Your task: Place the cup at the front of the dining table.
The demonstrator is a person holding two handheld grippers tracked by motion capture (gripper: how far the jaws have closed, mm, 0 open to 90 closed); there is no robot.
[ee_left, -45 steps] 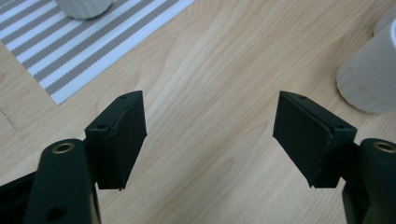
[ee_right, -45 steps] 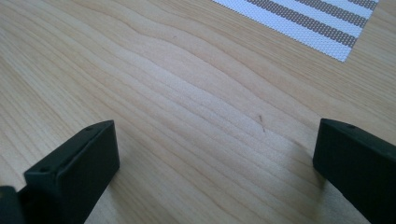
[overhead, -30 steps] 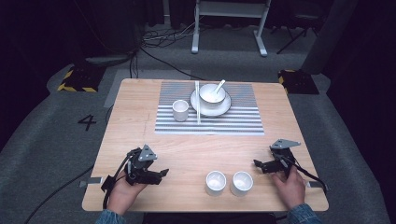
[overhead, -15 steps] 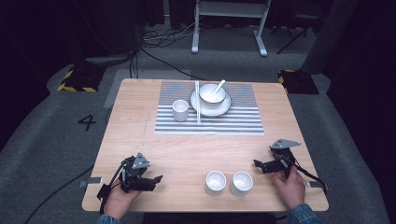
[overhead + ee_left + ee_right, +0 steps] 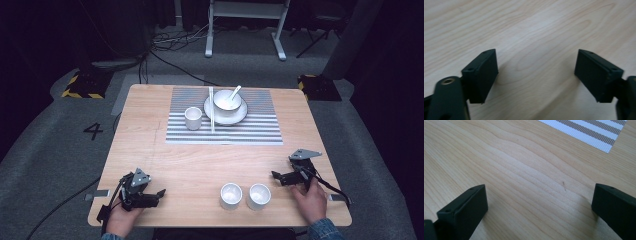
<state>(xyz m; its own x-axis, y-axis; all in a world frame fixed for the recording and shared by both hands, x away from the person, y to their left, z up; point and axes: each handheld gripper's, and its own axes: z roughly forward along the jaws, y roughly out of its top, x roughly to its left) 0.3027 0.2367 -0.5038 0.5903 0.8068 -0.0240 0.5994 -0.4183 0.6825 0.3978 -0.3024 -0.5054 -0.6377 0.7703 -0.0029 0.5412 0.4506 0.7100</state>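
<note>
Looking down from the high view, we see our left gripper [image 5: 159, 192] resting low at the near left corner of the pale wooden table [image 5: 150, 130], jaws spread and empty, pointing rightward toward the two small white ceramic cups [image 5: 245, 196] that stand side by side, touching or nearly so, near the front edge; our right gripper [image 5: 274, 176] sits just right of them, also spread and holding nothing, aimed leftward at the same pair. We judge both tools are parked on either side of the cups so that either can close in without crossing the other. The cups stand upright, mouths up, so their long axis is vertical, and the pair lines up left to right along the table edge. Farther back, a grey-and-white striped placemat [image 5: 260, 131] carries a third white cup [image 5: 193, 118], a white bowl on a plate [image 5: 227, 102] with a white spoon [image 5: 234, 93] leaning in it, and pale chopsticks [image 5: 211, 108] lying lengthwise away from us, looking like a set place. In the left gripper view, the two black pads [image 5: 482, 75] stand wide apart over bare wood grain. In the right gripper view, the pads [image 5: 465, 208] are likewise released, with a corner of the striped mat beyond.
</note>
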